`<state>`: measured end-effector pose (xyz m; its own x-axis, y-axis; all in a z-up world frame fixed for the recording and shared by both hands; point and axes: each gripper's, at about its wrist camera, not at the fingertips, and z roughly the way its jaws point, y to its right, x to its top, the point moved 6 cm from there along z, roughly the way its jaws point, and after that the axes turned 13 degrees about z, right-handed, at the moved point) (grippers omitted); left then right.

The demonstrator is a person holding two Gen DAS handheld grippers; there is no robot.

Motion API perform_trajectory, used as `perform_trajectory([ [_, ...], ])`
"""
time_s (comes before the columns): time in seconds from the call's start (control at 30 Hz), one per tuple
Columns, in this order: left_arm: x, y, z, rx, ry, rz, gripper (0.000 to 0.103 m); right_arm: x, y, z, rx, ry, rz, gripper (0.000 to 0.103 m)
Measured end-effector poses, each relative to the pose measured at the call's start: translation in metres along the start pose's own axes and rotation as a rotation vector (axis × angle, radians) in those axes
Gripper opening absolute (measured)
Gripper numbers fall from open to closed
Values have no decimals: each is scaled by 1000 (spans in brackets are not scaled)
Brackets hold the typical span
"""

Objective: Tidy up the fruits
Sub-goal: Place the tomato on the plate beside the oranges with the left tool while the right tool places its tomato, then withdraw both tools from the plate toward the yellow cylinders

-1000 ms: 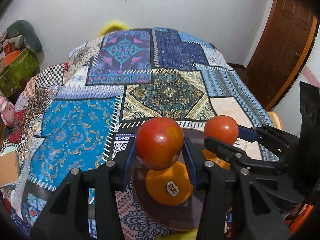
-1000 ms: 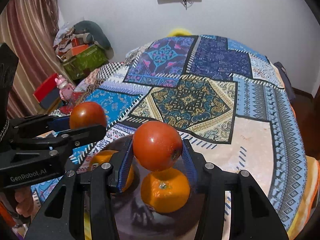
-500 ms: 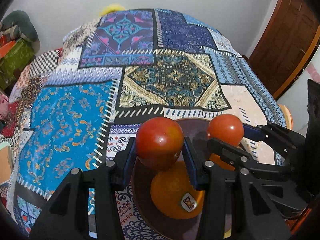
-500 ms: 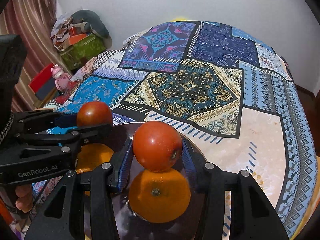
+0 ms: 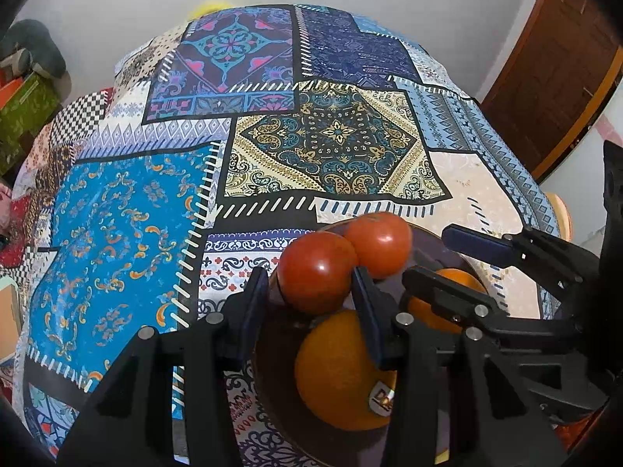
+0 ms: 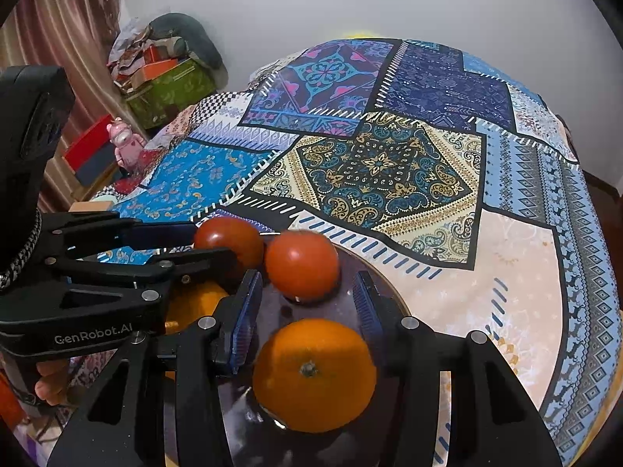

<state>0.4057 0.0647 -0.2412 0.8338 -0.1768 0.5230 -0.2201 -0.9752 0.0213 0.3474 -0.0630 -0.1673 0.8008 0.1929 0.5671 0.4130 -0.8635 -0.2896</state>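
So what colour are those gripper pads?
Blue pads, clearest in the right wrist view.

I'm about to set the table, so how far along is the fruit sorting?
Done: two oranges sit on the dark plate, and the right gripper stands open behind a tomato that looks set down there. In hand: a second tomato sits between the left gripper fingers; whether it is clamped is unclear. Left: free it and draw both grippers back.

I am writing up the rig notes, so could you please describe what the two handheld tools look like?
Both are matte black plastic frames with silver screw heads. The left tool and right tool each carry two fingers faced with ribbed blue pads. White "GenRobot.AI" lettering marks the left one's side, where a braided cable runs.
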Motion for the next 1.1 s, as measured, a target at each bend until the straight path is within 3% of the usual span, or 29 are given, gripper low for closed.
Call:
perform_trajectory([
  [0.27, 2, 12, -36, 19, 63, 25, 43, 1, -2, -23, -18, 41, 2, 46],
  [0.57, -14, 26, -105, 28, 139, 22, 46, -8, -15, -84, -11, 117, -13, 46],
  [0.73, -38, 32, -136, 43, 162, 12, 56, -25, -17, -114, 5, 140, 4, 46],
  [1.1, -114, 55, -137, 33, 69, -30, 62, -89, -14, -126, 4, 84, 18, 47],
])
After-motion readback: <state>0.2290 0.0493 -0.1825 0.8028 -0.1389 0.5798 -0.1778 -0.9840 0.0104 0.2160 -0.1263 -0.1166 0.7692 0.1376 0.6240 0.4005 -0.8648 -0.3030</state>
